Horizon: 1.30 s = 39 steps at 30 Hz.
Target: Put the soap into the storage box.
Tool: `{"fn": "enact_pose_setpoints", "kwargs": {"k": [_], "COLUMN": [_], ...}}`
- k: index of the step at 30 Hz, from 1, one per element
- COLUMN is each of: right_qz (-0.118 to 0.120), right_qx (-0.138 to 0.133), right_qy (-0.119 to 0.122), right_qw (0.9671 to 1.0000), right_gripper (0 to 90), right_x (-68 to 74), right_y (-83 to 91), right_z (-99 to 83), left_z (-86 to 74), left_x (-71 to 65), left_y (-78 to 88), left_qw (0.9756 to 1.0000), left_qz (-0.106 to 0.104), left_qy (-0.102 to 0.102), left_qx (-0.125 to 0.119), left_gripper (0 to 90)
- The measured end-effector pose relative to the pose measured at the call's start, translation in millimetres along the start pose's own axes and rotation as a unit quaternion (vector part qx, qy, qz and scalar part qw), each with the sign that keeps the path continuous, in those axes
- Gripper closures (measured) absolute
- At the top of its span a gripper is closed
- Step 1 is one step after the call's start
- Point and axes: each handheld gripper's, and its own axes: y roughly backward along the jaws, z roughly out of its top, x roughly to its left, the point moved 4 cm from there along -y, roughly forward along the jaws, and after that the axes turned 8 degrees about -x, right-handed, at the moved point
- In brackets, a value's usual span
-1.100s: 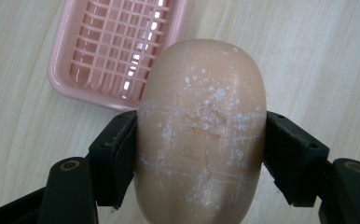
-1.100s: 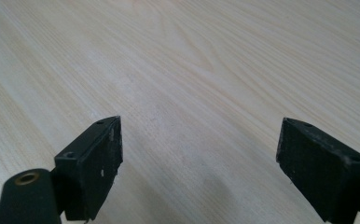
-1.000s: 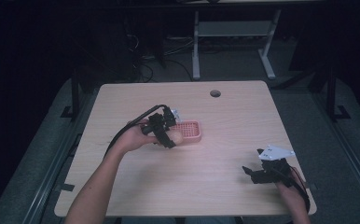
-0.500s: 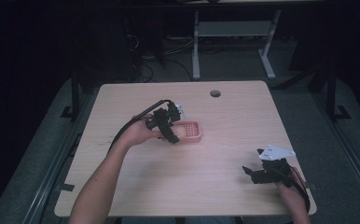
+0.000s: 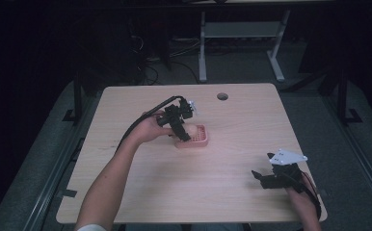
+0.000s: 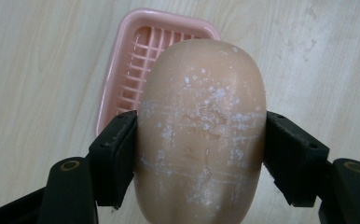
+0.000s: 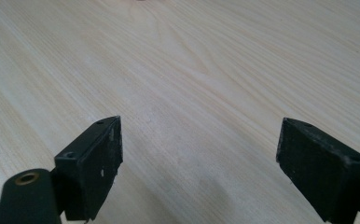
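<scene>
The left gripper (image 6: 201, 154) has its two black jaws clamped on the sides of a tan, egg-shaped bar of soap (image 6: 201, 135), whose surface is scuffed and flecked with white. The soap hangs just above the pink soap dish (image 6: 122, 79); in the left gripper view the dish peeks out behind and to the left of it, so the two are not yet lined up. Compared with a second ago, the left gripper (image 5: 181, 126) has tipped more steeply downward over the dish (image 5: 199, 139) and drawn in closer above it, which suggests the soap is on its way down into the dish, not being lifted off. The right gripper (image 5: 266, 177) has stayed put, well apart from the dish toward the table's (image 5: 126, 110) near right corner, jaws spread wide over bare wood and holding nothing.
</scene>
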Motion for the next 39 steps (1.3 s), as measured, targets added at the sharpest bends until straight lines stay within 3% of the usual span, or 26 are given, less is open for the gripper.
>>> {"fn": "enact_pose_setpoints", "kwargs": {"k": [13,24,39], "right_qz": [0.001,0.001,0.003], "right_qx": [-0.007,-0.008,-0.010], "right_qy": [-0.003,-0.006,-0.006], "right_qw": [1.0000,0.9999,0.9999], "right_gripper": [13.8,13.8,13.8], "right_x": [-0.7,-1.3,-1.8], "right_y": [-0.1,0.6,0.5], "right_z": [1.9,1.9,2.0], "left_z": [5.4,6.6,10.5], "left_x": [11.6,20.1,25.4], "left_y": [-15.5,-32.6,-50.0], "left_qw": [1.0000,0.9997,0.9994], "left_qz": [0.004,-0.007,-0.017], "left_qy": [0.002,0.020,0.027], "left_qx": [0.008,0.009,0.016], "left_gripper": [31.2,31.2,31.2]}}
